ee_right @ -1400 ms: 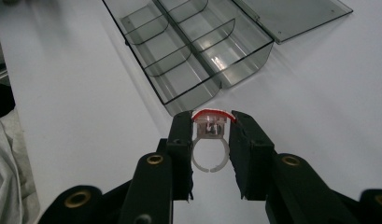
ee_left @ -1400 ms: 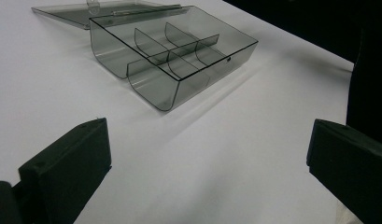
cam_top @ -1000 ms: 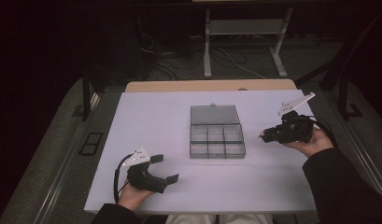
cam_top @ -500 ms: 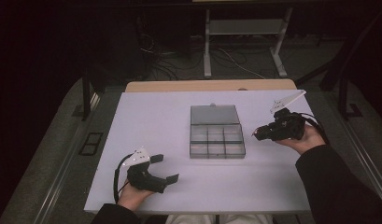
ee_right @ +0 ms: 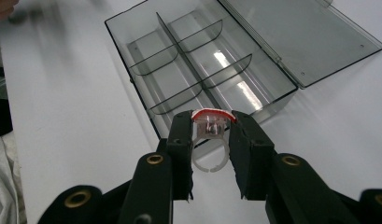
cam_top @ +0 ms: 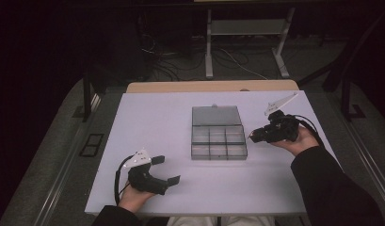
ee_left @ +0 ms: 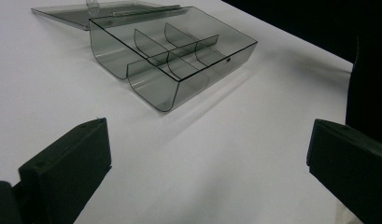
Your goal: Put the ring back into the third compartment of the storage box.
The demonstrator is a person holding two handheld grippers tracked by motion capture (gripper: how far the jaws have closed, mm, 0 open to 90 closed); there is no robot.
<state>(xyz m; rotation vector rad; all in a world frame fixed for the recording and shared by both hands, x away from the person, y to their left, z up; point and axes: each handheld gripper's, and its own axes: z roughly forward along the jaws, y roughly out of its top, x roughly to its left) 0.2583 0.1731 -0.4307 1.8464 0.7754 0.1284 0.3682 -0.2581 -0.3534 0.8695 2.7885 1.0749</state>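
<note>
Right gripper (ee_right: 211, 135), pinching a plastic ring (ee_right: 210, 140), is hovering just beside the organizer box (ee_right: 198, 70); we are keeping the left gripper (ee_left: 202, 154) wide open, empty.

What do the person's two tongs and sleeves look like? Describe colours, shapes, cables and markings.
Both tongs are black, each topped by a pale three-cornered plate. The left tongs have flat, blocky jaws and a looping black cable. The right tongs have brass-coloured rivets and also trail a black cable. Both sleeves are dark.
</note>
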